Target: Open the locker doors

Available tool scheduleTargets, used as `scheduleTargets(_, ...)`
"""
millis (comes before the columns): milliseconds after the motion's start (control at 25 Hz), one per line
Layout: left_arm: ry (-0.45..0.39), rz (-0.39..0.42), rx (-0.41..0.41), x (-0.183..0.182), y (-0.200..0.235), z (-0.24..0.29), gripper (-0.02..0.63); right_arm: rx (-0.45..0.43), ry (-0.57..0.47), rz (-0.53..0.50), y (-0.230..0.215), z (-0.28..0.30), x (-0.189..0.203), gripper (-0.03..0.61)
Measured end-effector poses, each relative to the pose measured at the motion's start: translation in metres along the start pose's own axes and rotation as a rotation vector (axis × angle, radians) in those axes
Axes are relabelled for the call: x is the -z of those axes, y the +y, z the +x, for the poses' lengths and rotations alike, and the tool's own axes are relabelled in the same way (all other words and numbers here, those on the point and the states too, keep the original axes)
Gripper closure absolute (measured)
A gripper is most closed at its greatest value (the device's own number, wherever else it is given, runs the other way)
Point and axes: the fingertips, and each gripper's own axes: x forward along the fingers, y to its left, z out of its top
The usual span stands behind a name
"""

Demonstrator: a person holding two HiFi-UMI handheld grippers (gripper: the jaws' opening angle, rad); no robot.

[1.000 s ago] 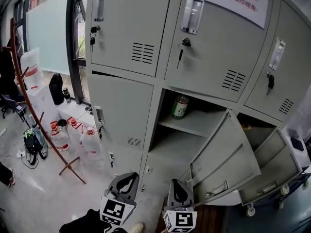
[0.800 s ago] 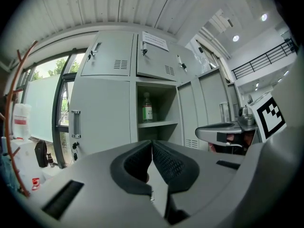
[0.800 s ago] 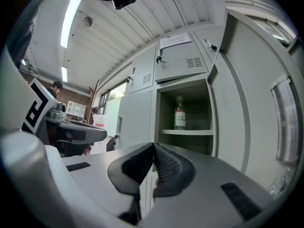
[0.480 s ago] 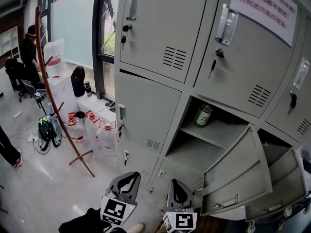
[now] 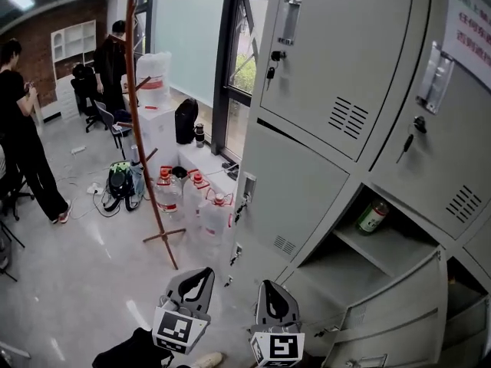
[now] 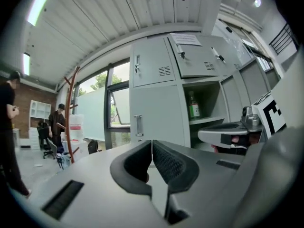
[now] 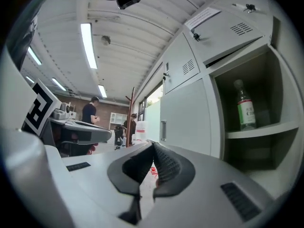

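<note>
We held both tools low and near us, neither touching the lockers (image 5: 345, 75). Our left gripper (image 6: 152, 148) had its jaws pressed together with nothing between them. Our right gripper (image 7: 153, 152), just beside it, was likewise closed and empty. At the near right one lower door (image 5: 395, 313) hung open, baring a shelf with a green bottle (image 5: 373, 216). The door (image 5: 295, 198) left of that compartment was shut. A wooden coat stand (image 5: 142, 136) rose further left.
</note>
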Motion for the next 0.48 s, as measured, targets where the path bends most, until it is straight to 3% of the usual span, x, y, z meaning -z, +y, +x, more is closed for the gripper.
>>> scheduleTargets(240,-0.01,-0.024,-0.137,0.003,0.038,-0.016,0.588,-0.111,-0.008,-0.028,0.024,0.031,-0.002,0.563)
scheduleTargets(360,-0.062,-0.026,-0.178,-0.001,0.059,-0.019,0.588,-0.123,-0.016,-0.034,0.032,0.052,-0.006,0.563)
scheduleTargets(480,-0.046,-0.022,-0.185,0.001,0.081,-0.012,0.588,-0.114,-0.025,-0.052,0.035,0.081,-0.011,0.563)
